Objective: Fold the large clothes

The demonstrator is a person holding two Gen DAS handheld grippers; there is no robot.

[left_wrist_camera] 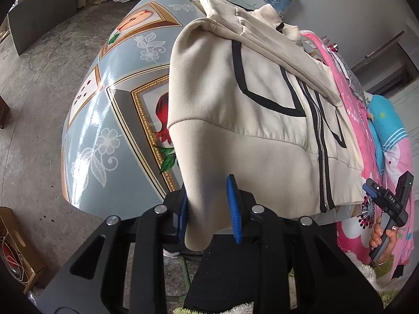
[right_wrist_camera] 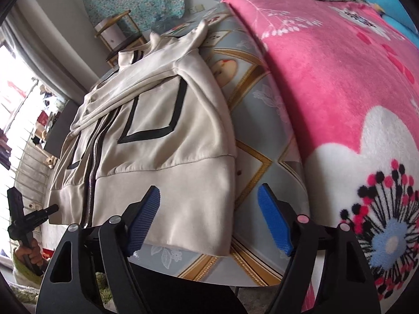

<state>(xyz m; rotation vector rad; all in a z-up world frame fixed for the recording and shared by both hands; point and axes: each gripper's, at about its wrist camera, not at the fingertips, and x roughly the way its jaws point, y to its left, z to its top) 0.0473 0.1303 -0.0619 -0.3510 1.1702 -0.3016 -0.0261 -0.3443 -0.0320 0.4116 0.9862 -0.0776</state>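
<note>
— Blue pads of the left gripper (left_wrist_camera: 209,209) pinch the jacket (left_wrist_camera: 262,104) at its hem corner, which hangs off the near edge of the table (left_wrist_camera: 104,110).

— And the right gripper (right_wrist_camera: 209,219)?

— Jaws apart, empty, at the jacket's other hem corner. I'd close there, then lift both corners level toward the collar, clear of the pink blanket (right_wrist_camera: 340,78) beside the jacket.
</note>
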